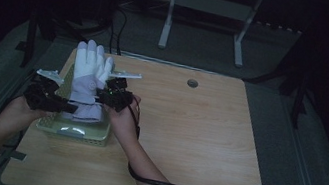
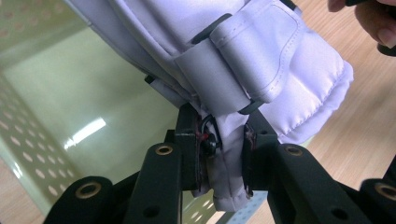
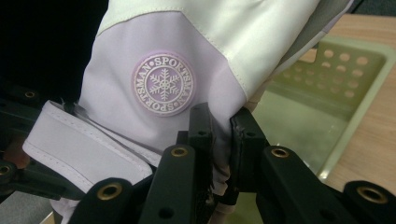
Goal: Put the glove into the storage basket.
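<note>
While the glove (image 1: 87, 79) is held above the green basket (image 1: 72, 133) at the table's (image 1: 197, 128) left side, risk sits mainly in how little fabric is pinched. At the left, the left gripper (image 1: 66, 105) is closed on a thin fold of the cuff (image 2: 224, 182), seen between its pads in the left gripper view; the fold could be pulled out if the hands are drawn apart or moved unevenly. A strap (image 2: 219, 74) with a dark buckle lies just above that grip and could be snagged on the jaws. Further right, the right gripper (image 1: 104, 93) is likewise clamped on the glove's edge near the snowflake badge (image 3: 163, 84), by a narrow bite. If either grip is lost, the glove would likely swing from the other one and drop partly over the basket rim, fingers hanging outside. The light basket could be nudged by a low pass.
</note>
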Motion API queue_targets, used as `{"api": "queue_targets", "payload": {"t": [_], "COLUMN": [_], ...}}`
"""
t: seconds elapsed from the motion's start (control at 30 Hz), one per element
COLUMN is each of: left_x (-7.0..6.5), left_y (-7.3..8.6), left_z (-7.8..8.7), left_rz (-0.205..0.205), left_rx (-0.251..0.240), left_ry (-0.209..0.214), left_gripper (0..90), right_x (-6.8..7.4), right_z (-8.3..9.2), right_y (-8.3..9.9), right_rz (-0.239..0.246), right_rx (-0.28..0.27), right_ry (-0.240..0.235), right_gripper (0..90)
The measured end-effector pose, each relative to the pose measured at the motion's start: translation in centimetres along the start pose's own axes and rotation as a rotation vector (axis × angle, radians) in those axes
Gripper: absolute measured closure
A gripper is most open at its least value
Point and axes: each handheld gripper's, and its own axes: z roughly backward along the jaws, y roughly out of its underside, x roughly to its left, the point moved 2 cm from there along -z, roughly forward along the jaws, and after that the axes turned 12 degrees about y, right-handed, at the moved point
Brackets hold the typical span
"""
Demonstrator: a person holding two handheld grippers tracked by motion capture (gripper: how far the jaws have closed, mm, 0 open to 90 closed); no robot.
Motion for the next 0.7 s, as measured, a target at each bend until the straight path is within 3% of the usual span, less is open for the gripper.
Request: {"api": "queue_targets", "payload": {"t": [0.2, 0.23, 0.33, 0.37, 0.57, 0.7], "left_x": [1.0, 1.3, 1.5, 1.7, 2.4, 2.6], "left_y": [1.0, 1.5, 1.9, 2.3, 3.0, 3.2], "left_z": [-1.4, -2.0, -2.5, -3.0, -3.9, -4.6], "left_rz": [0.054, 0.08, 0.099, 0.126, 0.186, 0.205], "left_rx": [0.033, 0.051, 0.066, 0.078, 0.12, 0.167], "left_ry": [0.031, 0.038, 0.032, 0.039, 0.039, 0.016], "left_gripper": [72.8, 72.8, 72.7, 72.7, 72.6, 72.6], "right_x": [-0.1, 0.0, 0.1, 0.1, 0.6, 1.2], "right_z": [-1.3, -2.0, -2.8, -3.1, -4.5, -5.2], "right_y": [1.2, 1.8, 2.5, 2.7, 3.1, 3.3], "right_rz": [0.002, 0.008, 0.019, 0.025, 0.099, 0.126], "right_rx": [0.051, 0.081, 0.125, 0.14, 0.22, 0.26], "right_ry": [0.018, 0.026, 0.037, 0.04, 0.063, 0.095], "right_gripper": [80.7, 80.6, 80.6, 80.5, 80.2, 80.2]}}
